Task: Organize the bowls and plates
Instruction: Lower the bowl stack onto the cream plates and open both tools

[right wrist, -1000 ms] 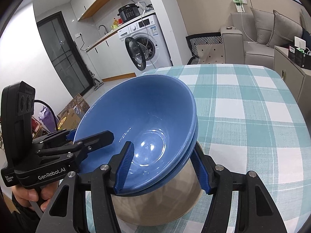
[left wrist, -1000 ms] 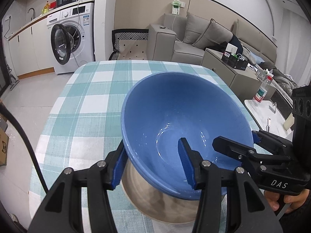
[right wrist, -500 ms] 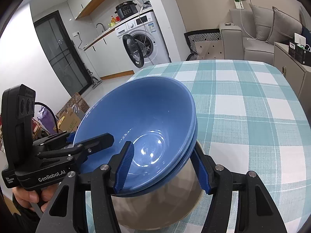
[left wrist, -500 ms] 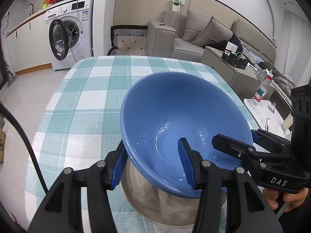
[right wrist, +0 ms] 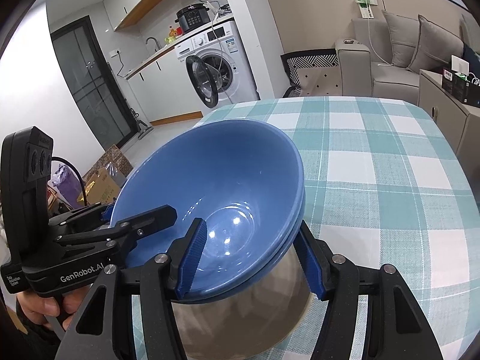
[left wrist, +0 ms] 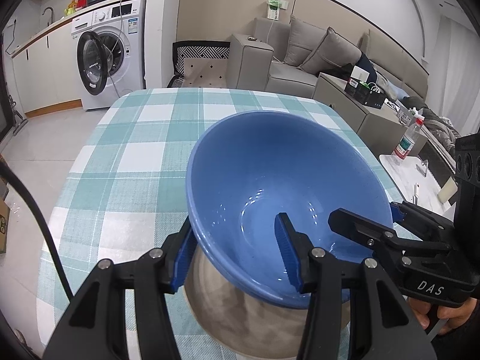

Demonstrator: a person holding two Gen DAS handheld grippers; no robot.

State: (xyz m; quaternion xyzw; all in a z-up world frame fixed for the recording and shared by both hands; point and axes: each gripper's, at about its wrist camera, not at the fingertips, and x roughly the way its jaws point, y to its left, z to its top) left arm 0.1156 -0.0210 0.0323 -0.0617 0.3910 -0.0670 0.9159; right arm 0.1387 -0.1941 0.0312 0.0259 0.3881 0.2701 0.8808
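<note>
The left hand-held gripper point(left wrist: 237, 253) straddles the near-left rim of the blue bowl point(left wrist: 279, 180): 1 blue pad point(left wrist: 184, 259) sits outside the wall and the other inside the basin, clenched on that rim. The right hand-held gripper point(right wrist: 252, 262) does the same on the opposite side, 1 pad point(right wrist: 192, 258) inside the bowl and 1 against the outer wall, grasping the rim. In the right wrist view a second blue rim shows just under the top one, so 2 blue bowls appear nested, and both pads span that doubled edge. The bowls are tilted, the far rim higher than the near one, and the basin holds nothing but light reflections. Directly beneath them stands a stainless steel bowl point(right wrist: 240, 309), larger at its base, with the blue bowls resting in its mouth; whether they sit fully down in it cannot be told. The steel bowl stands on the table point(left wrist: 135, 156), which carries a teal and white checked cloth, near the front edge. Beyond the table are a washing machine point(left wrist: 111, 57) with its door open, a grey sofa point(left wrist: 300, 57) and a plastic bottle point(left wrist: 408, 142) on a low side surface.
</note>
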